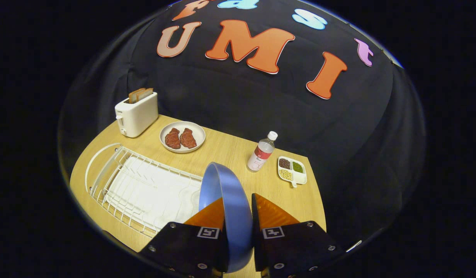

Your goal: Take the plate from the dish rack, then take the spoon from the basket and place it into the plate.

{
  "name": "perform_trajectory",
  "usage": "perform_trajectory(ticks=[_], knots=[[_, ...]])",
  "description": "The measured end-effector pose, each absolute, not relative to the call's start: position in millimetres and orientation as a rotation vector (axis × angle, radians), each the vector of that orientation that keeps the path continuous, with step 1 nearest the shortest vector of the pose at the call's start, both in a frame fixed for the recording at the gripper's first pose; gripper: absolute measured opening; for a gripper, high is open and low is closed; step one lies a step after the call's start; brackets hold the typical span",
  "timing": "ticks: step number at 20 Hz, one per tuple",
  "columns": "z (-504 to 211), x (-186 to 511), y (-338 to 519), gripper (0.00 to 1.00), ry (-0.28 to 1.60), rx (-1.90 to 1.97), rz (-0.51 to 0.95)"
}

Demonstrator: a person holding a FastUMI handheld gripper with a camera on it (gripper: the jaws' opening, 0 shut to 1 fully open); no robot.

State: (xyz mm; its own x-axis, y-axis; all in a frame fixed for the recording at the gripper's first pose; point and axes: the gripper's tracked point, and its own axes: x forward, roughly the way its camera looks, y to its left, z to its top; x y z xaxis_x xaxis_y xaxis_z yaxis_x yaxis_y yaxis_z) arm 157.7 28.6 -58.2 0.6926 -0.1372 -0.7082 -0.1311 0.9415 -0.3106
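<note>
Item in hand: blue plate (226,200), held on edge, upright, pinched between your two fingers (274,214), one pad on each face; it sits above the near edge of the desk (230,150), clear of the white dish rack (141,189), which lies along the desk's left side with no dishes in its slots. Step judged: the first part, taking the plate out of the rack, looks done; you have yet to set it down. Next move, as a judgement: tip the plate flat onto bare wood near the desk's middle, release, then go for the spoon; the basket and spoon cannot be placed from here. Other stock: white toaster (136,114) at the far left corner with bread slices (140,94) in its slots; white round dish (182,137) beside it holding two brown meat pieces (180,138); water bottle (262,152) upright toward the far right; divided tray (292,170) near the right edge, three compartments holding dark, green and yellow beans.
</note>
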Motion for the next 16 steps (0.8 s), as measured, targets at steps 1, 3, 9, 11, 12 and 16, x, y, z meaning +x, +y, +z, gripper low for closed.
perform_trajectory(ticks=[1, 3, 9, 11, 12, 16], knots=[[-54, 146, 29, 0.26, 0.8, -0.327, 0.014], [-47, 125, 32, 0.26, 0.78, -0.255, 0.052], [-60, 56, 46, 0.26, 0.781, -0.095, 0.165], [-76, 31, 50, 0.26, 0.795, -0.057, 0.189], [-85, 22, 53, 0.26, 0.801, -0.032, 0.199], [-124, -14, 60, 0.26, 0.86, 0.106, 0.228]])
